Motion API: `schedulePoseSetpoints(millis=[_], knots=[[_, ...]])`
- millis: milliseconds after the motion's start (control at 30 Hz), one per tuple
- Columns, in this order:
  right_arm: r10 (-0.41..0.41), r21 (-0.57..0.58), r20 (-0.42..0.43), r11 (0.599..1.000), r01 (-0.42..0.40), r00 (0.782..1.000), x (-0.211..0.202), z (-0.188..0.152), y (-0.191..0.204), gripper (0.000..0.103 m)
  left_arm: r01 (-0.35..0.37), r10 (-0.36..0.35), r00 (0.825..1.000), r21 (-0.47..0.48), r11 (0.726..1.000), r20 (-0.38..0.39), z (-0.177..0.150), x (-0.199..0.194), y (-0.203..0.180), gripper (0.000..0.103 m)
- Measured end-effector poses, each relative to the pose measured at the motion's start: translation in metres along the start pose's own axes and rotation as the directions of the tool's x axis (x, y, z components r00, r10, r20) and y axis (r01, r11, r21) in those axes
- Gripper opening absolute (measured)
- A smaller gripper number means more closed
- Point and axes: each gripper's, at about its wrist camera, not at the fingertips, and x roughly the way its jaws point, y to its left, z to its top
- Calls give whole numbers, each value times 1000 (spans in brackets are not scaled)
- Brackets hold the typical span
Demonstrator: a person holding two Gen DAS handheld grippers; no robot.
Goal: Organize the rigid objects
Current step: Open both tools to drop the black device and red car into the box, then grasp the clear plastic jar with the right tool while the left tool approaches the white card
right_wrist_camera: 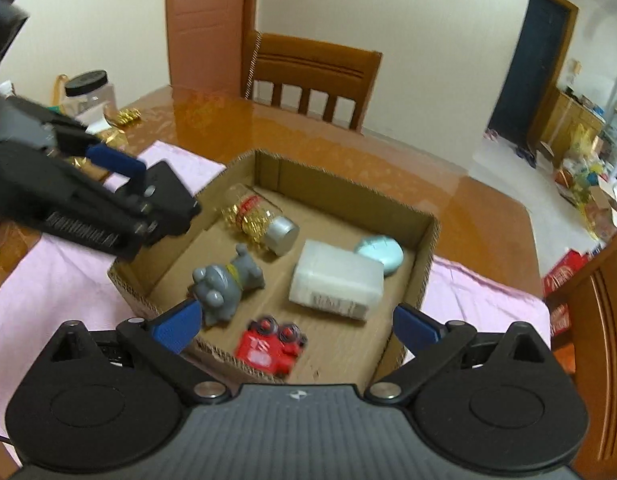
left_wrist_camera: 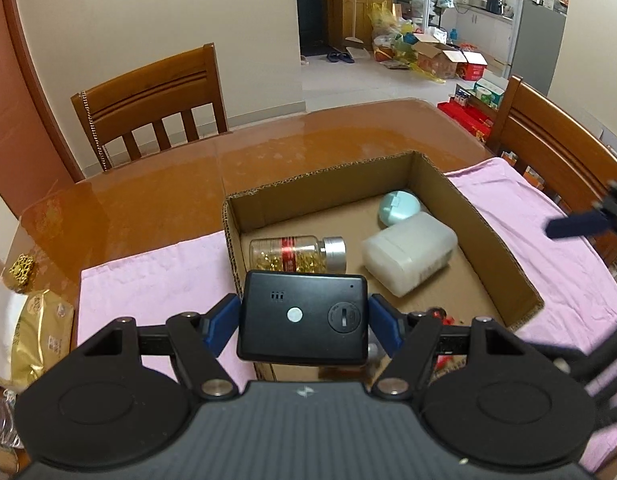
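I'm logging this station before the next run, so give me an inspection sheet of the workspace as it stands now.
Surface: glossy brown table with a pink cloth under an open cardboard box.
Job's things: in the box lie a capsule bottle on its side, a white container, a teal round case, a grey toy figure and a red toy; a black device is held over the box's near edge.
Clutter: gold packets and a black-lidded jar at the table's left end.
Grippers: left tongs shut on the black device; right tongs open, empty, over the box.
Cables: nothing seen.
Surroundings: wooden chairs, boxes and bags on the floor beyond.
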Motion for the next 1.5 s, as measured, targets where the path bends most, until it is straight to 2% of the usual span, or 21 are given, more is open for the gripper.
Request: schedulePoseSetpoints(millis=[267,333,367,433,533,700,900,1333,1500], knots=[[-42,48,1,998,42,999,-16,-13,0,103,-17,17,1000,-2,1000,-26,12,31,1,69],[-55,56,5,997,54,998,-20,-15,-2,103,-22,22,999,-4,1000,-27,15,35,1,72],[-61,62,9,996,60,998,-23,-16,-3,103,-30,30,999,-12,999,-22,15,36,2,85],[-68,70,12,995,67,998,-26,-18,-5,103,-29,29,1000,-13,999,6,15,35,2,99],[-80,81,10,994,79,997,-28,-21,-6,103,-48,48,997,9,999,53,13,28,-1,99],[-98,107,-5,989,98,995,-28,-28,-6,103,-56,54,997,21,998,62,7,18,-2,100],[-131,163,-25,978,133,991,-29,-44,-6,103,-42,42,996,-13,999,78,-8,1,2,100],[-160,295,-136,935,194,978,-15,-99,3,103,-22,28,994,-56,998,107,-61,-31,-1,100],[-178,325,-169,919,225,969,-6,-110,10,103,9,-3,996,-62,998,95,-81,-32,-6,101]])
